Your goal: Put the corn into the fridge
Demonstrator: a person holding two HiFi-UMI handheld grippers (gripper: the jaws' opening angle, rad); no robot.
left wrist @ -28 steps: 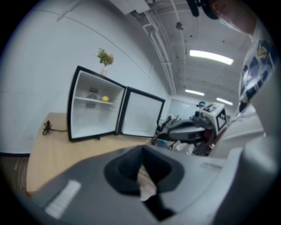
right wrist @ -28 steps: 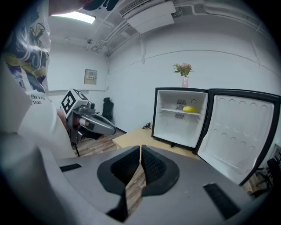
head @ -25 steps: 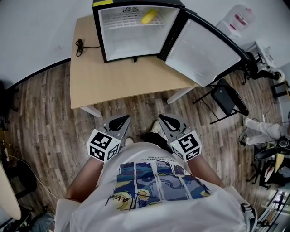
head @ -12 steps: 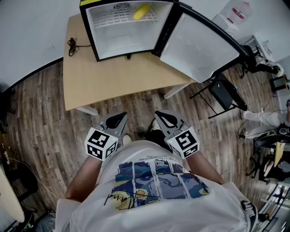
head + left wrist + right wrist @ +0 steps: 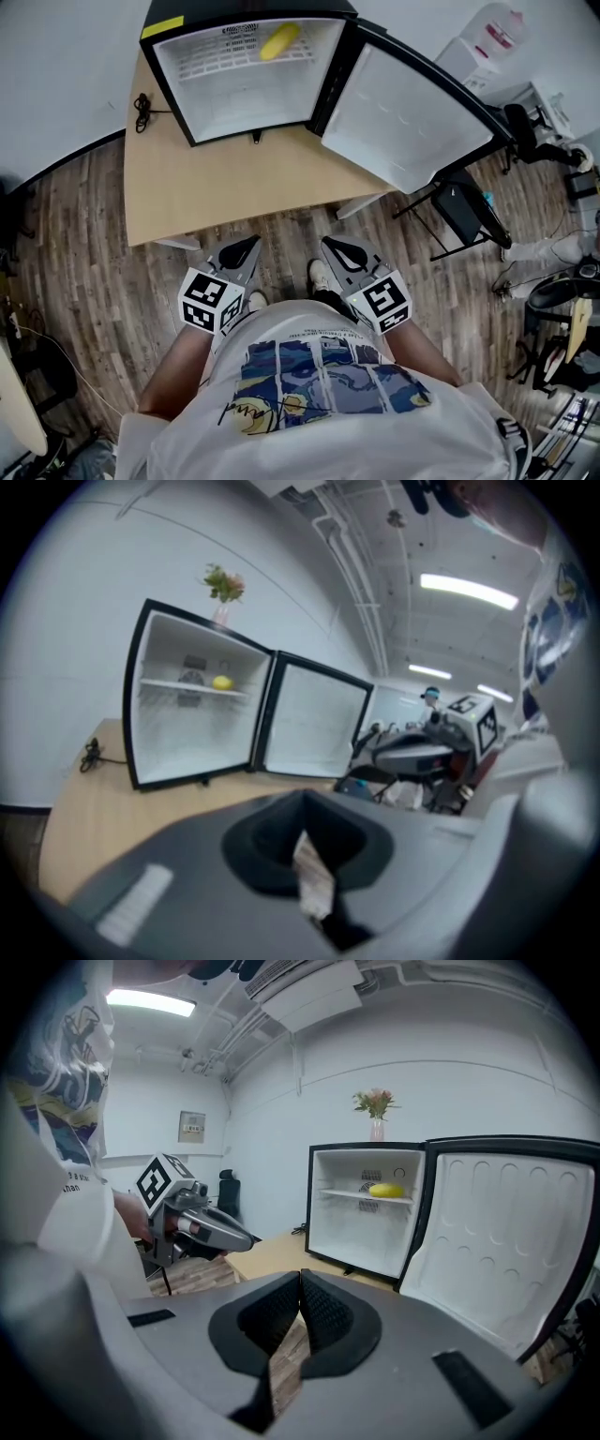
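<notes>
The yellow corn [image 5: 279, 40] lies on the upper wire shelf of the small black fridge [image 5: 187, 28], which stands on the wooden table [image 5: 216, 178] with its door [image 5: 398, 112] swung wide to the right. My left gripper [image 5: 242, 251] and right gripper [image 5: 339, 249] hang side by side over the floor, close to the person's body and short of the table's front edge. Both are shut with nothing in them. The corn [image 5: 222, 682] shows far off in the left gripper view, and the corn [image 5: 385, 1190] likewise in the right gripper view.
A black cable [image 5: 141, 108] lies on the table left of the fridge. A flower vase [image 5: 376, 1115] stands on the fridge top. A black folding chair [image 5: 469, 202] sits under the open door. A water dispenser [image 5: 495, 37] is at the back right.
The fridge and table have slid left in the head view as the person shifted. Both grippers stay shut and near the body. The corn has stayed on the shelf.
</notes>
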